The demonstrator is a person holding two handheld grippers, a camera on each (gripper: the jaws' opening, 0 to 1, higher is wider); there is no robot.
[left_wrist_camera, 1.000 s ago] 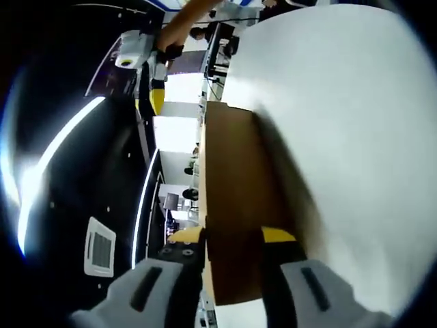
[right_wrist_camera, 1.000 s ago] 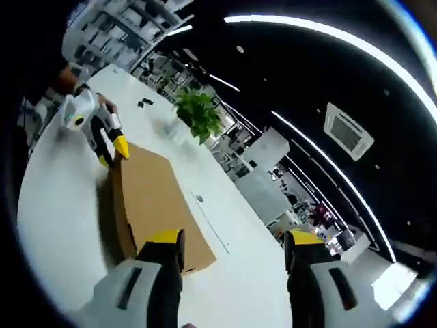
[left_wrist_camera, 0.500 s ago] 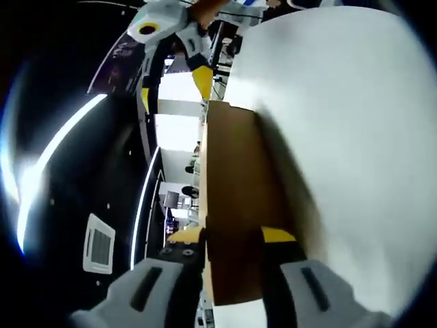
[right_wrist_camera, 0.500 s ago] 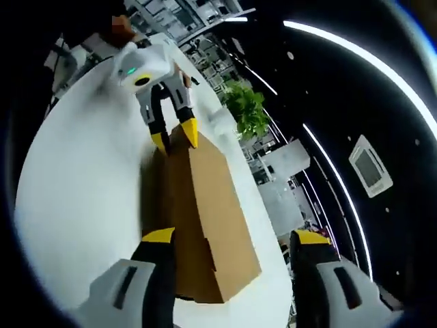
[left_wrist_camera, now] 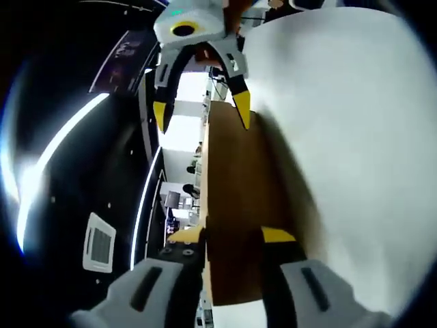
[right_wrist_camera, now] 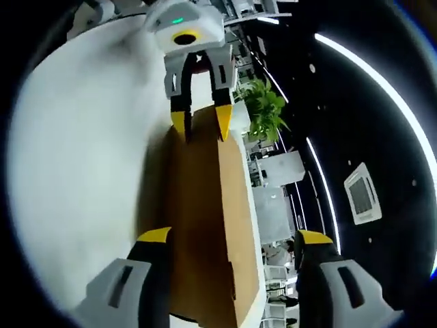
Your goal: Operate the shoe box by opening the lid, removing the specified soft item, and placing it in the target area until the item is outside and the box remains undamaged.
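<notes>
While your left hand-held gripper pinches one end of the closed brown cardboard shoe box, lying lid-down-shut on the white surface, your right hand-held gripper stands wide open, straddling the opposite end; contents hidden.

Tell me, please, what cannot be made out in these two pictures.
- Soft item: the closed cardboard box hides its inside in both views.
- Grip of the left hand-held gripper: left gripper view, contact with the box unclear.
- Box's near end: right gripper view, cut off by the bottom edge.
</notes>
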